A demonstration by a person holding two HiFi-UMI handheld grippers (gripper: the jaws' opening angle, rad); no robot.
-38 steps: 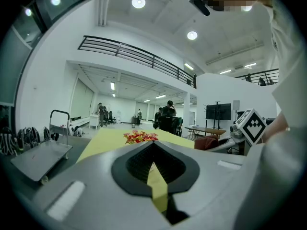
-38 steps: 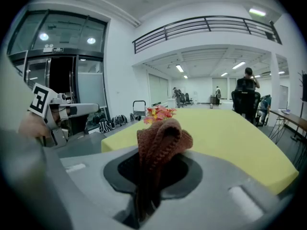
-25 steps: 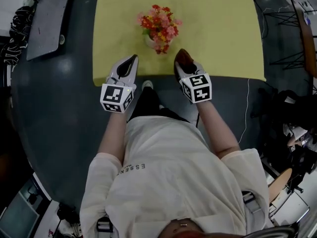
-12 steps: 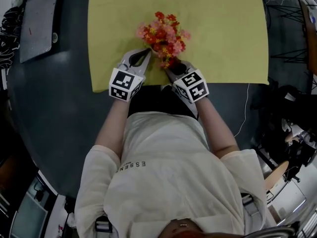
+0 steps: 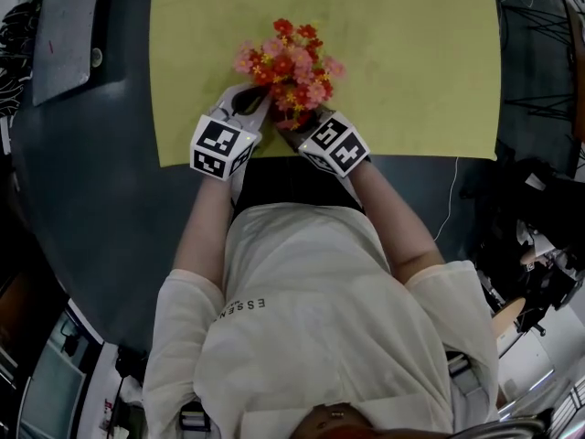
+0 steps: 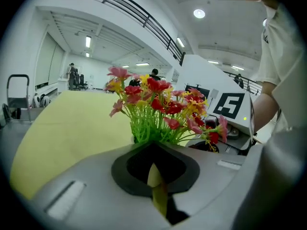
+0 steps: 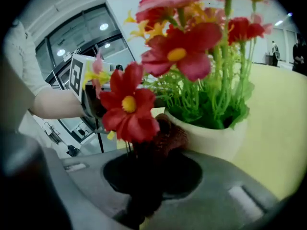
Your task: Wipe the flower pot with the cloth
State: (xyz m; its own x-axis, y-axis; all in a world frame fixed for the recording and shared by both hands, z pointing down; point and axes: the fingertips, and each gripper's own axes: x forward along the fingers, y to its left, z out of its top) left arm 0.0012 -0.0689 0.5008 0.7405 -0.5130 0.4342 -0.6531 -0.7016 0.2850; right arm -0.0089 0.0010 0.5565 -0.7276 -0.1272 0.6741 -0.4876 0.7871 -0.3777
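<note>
The flower pot (image 7: 211, 139) stands on the yellow table (image 5: 411, 53) at one o'clock of my right gripper (image 7: 153, 152), whose jaws clench the cloth (image 7: 168, 134) against its side. My left gripper (image 6: 153, 150), jaws together, has the flowers (image 6: 153, 104) at twelve. The shirt (image 5: 302, 337) reads "ESSEN".

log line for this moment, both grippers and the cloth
left gripper: jaws shut, empty, by flower pot | right gripper: jaws shut on cloth | cloth: at flower pot's side

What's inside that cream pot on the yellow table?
Green stems rise out of the flower pot, topped with red, pink and yellow flowers. The foliage fills the rim, so whatever holds the stems inside is hidden.
</note>
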